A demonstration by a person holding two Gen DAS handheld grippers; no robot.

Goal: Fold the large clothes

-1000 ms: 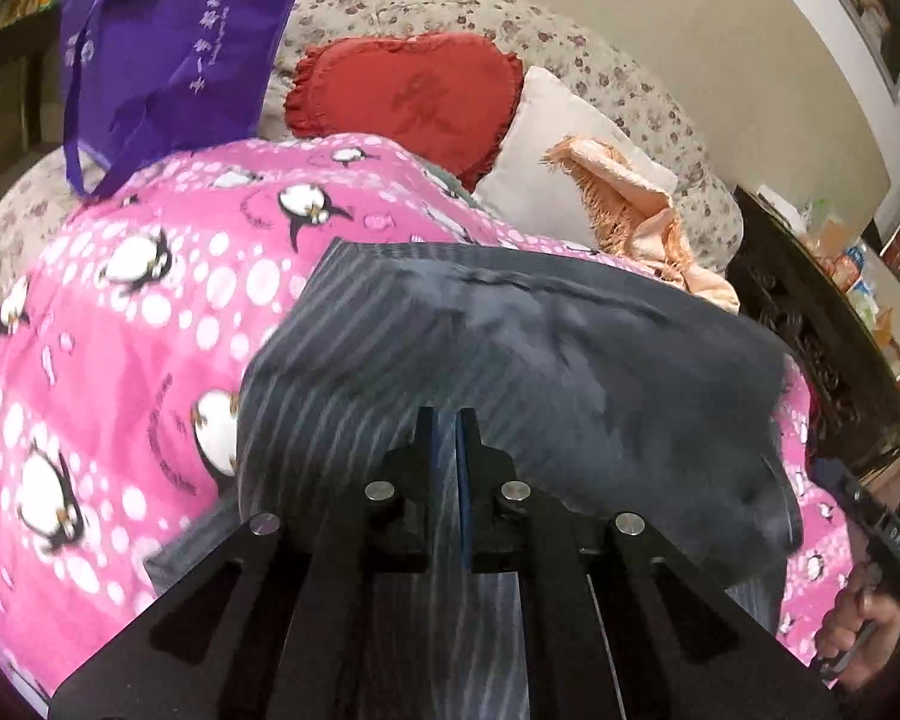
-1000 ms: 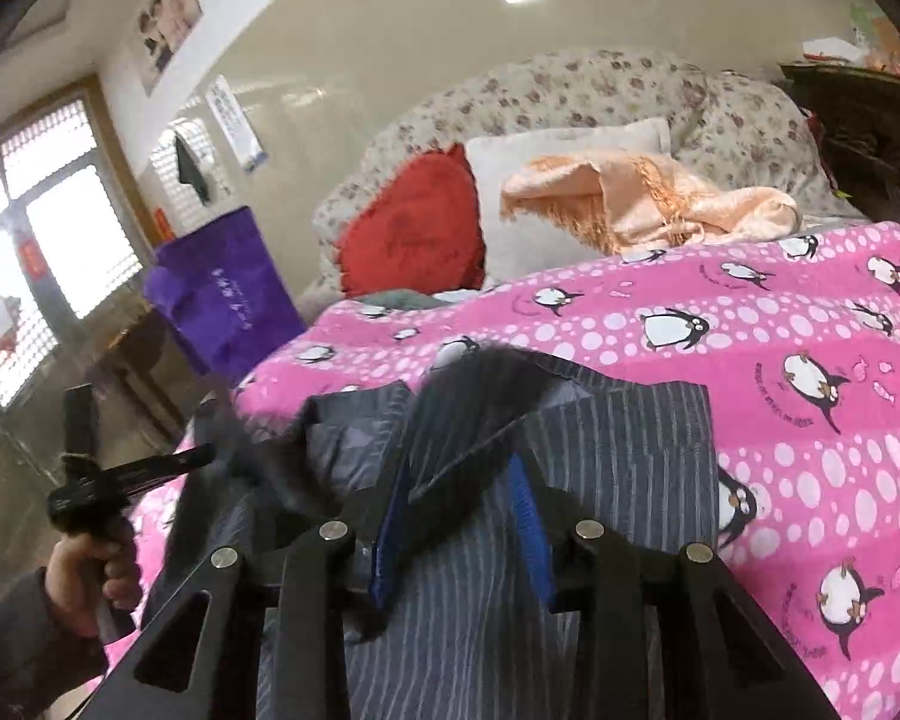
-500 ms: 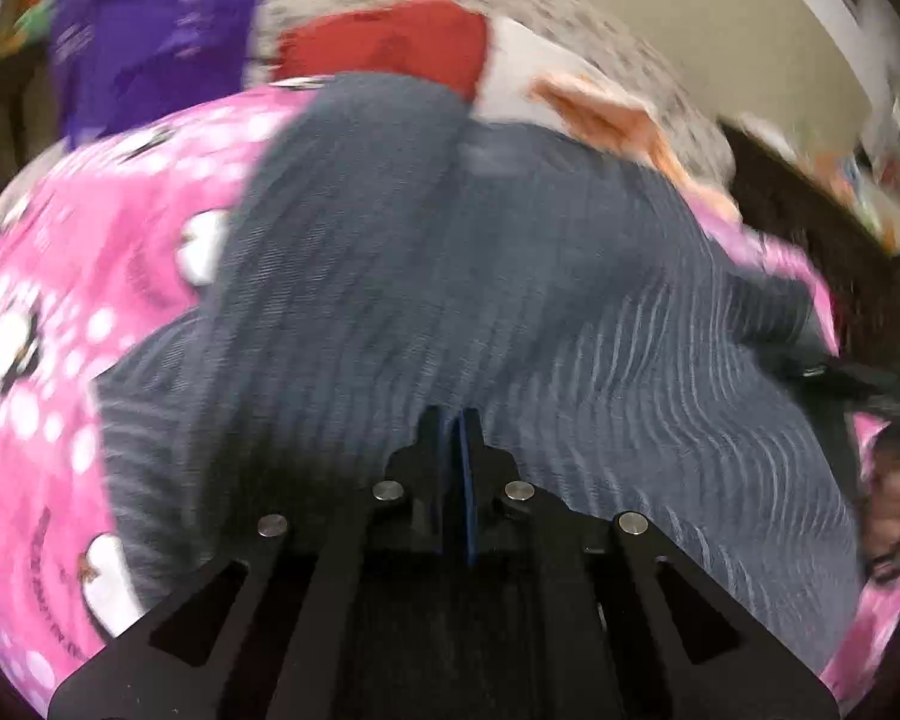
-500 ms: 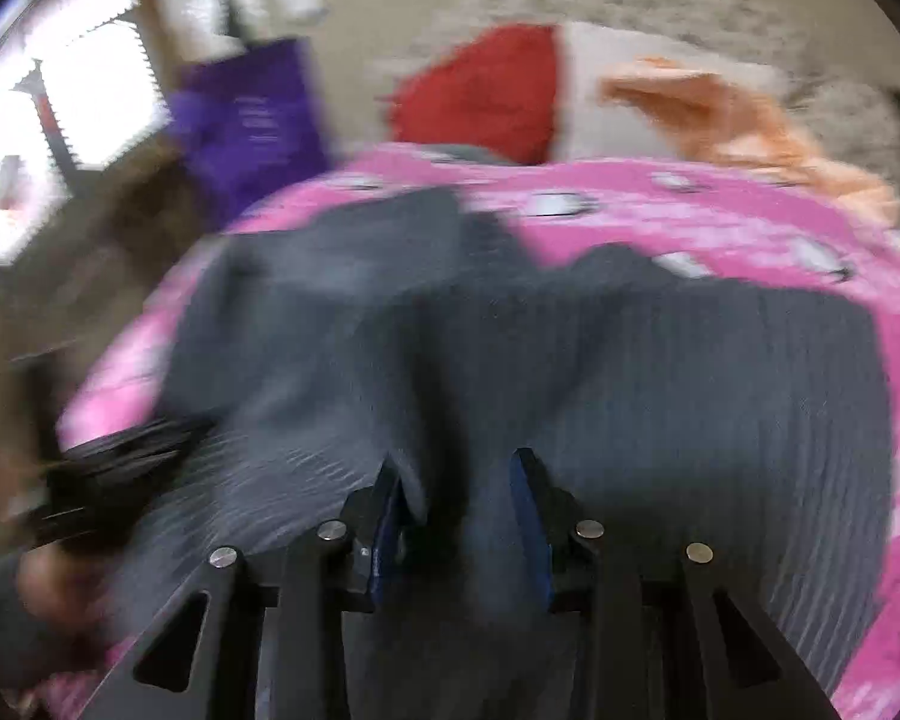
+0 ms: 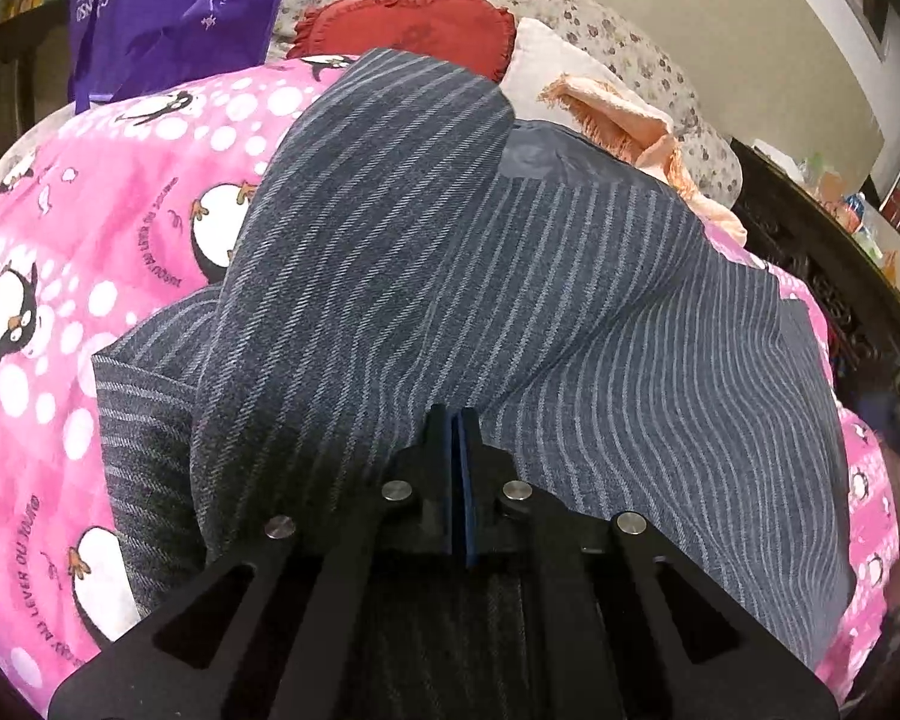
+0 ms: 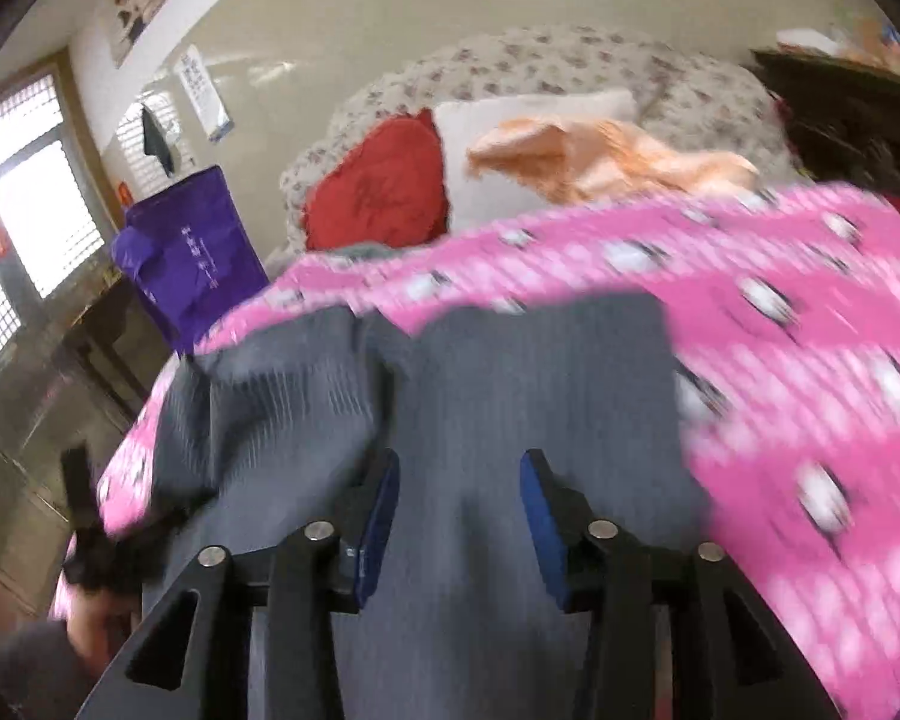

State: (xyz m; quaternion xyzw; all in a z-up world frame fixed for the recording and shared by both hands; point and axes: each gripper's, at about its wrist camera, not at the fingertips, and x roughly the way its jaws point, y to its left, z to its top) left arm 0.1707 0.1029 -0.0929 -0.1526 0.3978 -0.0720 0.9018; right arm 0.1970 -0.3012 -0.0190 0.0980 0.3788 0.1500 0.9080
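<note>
A dark grey pinstriped garment (image 5: 510, 312) lies in loose folds on a pink penguin-print blanket (image 5: 90, 228). My left gripper (image 5: 459, 420) is shut, its blue pads pressed together at the near edge of the cloth; whether cloth is pinched between them is hidden. In the blurred right wrist view the garment (image 6: 510, 396) lies on the blanket (image 6: 810, 372), and my right gripper (image 6: 461, 462) is open, with the cloth lying between its blue pads (image 6: 384, 498).
A purple bag (image 5: 174, 6), a red heart cushion (image 5: 408, 24), a white pillow and a peach fringed cloth (image 5: 630, 120) sit at the back against a floral sofa. A dark carved cabinet (image 5: 828, 276) stands to the right. A window (image 6: 24, 210) is on the left.
The garment was lifted and swept forward, then came down further across the blanket in a new fold. My right gripper's jaws stand wider apart than before. The left gripper stayed shut.
</note>
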